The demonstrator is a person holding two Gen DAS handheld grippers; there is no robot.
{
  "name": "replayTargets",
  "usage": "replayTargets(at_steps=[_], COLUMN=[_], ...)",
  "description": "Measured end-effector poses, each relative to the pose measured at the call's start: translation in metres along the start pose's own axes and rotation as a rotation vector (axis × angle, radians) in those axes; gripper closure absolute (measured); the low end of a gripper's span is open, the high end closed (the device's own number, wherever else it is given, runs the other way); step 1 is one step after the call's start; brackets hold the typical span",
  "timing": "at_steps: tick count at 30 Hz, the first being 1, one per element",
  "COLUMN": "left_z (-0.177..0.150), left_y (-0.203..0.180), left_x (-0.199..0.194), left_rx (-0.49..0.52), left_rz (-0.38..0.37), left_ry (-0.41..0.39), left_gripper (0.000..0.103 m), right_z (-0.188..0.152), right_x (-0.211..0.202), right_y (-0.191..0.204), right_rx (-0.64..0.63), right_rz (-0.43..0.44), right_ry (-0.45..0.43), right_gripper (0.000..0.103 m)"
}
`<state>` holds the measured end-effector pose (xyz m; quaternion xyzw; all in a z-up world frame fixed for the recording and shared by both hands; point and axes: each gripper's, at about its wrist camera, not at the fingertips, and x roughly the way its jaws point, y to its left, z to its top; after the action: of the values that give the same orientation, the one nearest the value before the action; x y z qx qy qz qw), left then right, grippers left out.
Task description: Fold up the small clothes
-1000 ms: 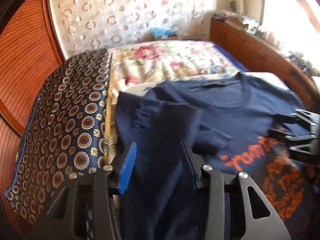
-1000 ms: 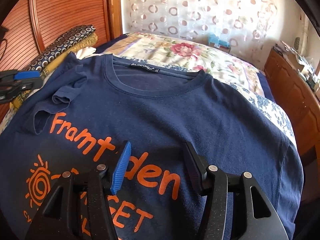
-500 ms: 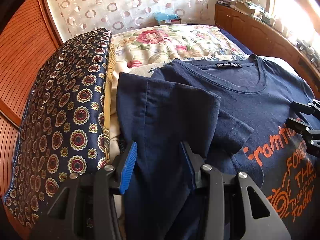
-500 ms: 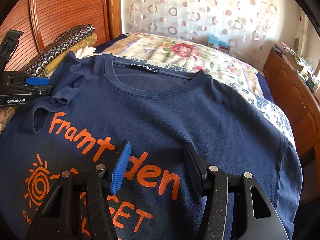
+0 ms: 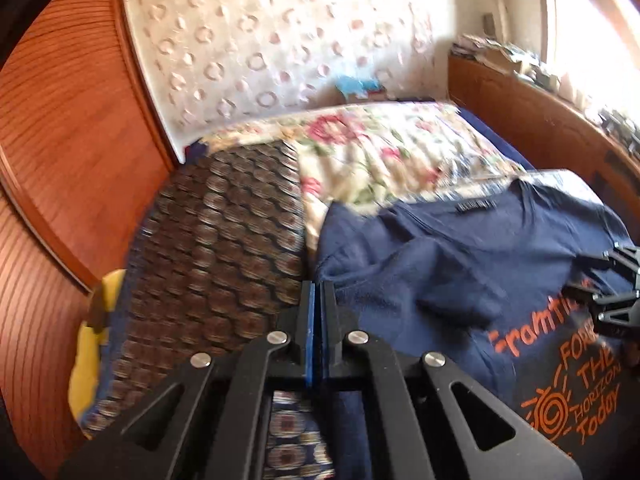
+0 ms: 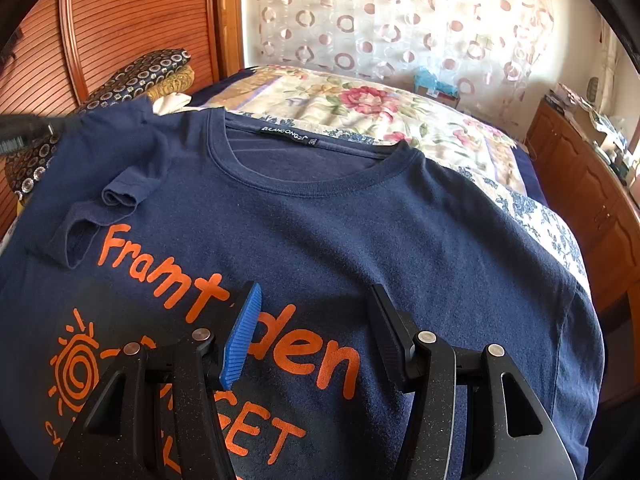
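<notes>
Our left gripper point(image 5: 318, 292) is pinched shut, maybe on the navy T-shirt point(image 6: 320, 232) edge; can't tell. Sleeve point(image 6: 108, 200) sits upper left, nearer it. Right gripper point(image 6: 316, 320) is wide open, w/ nothing in it.

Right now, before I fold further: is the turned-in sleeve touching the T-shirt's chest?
Touching. The right wrist view shows the sleeve folded inward and lying directly on the T-shirt chest, its cuff beside the orange lettering, with no gap.
</notes>
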<state>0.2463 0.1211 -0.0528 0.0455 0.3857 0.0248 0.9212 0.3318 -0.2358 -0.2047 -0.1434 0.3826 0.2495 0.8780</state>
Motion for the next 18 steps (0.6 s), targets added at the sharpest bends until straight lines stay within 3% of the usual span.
replayTargets(at_steps=[4, 10, 12, 14, 16, 18], left_z=[0.0, -0.008, -0.009, -0.01, -0.012, -0.016], left_y=[0.018, 0.013, 0.007, 0.001, -0.005, -0.013], left_x=[-0.001, 0.007, 0.0, -0.008, -0.018, -0.028], left_rx=[-0.019, -0.014, -0.005, -0.001, 0.003, 0.006], left_rz=[-0.006, -0.043, -0.062, -0.083, -0.11, -0.151], left_ry=[0.011, 0.059, 0.042, 0.023, 0.0, -0.02], left_gripper=[0.103, 0.102, 0.098, 0.08, 0.069, 0.066], right_z=[0.0, 0.0, 0.0, 0.0, -0.001, -0.001], right_x=[-0.001, 0.0, 0.0, 0.0, 0.0, -0.001], right_y=[-0.002, -0.001, -0.001, -0.001, -0.003, -0.005], right_rx=[0.0, 0.0, -0.001, 0.0, 0.004, 0.007], right_rz=[-0.002, -0.001, -0.002, -0.001, 0.002, 0.004], right_ry=[-0.001, -0.001, 0.0, 0.0, 0.0, 0.0], right_gripper=[0.047, 0.047, 0.047, 0.046, 0.046, 0.046])
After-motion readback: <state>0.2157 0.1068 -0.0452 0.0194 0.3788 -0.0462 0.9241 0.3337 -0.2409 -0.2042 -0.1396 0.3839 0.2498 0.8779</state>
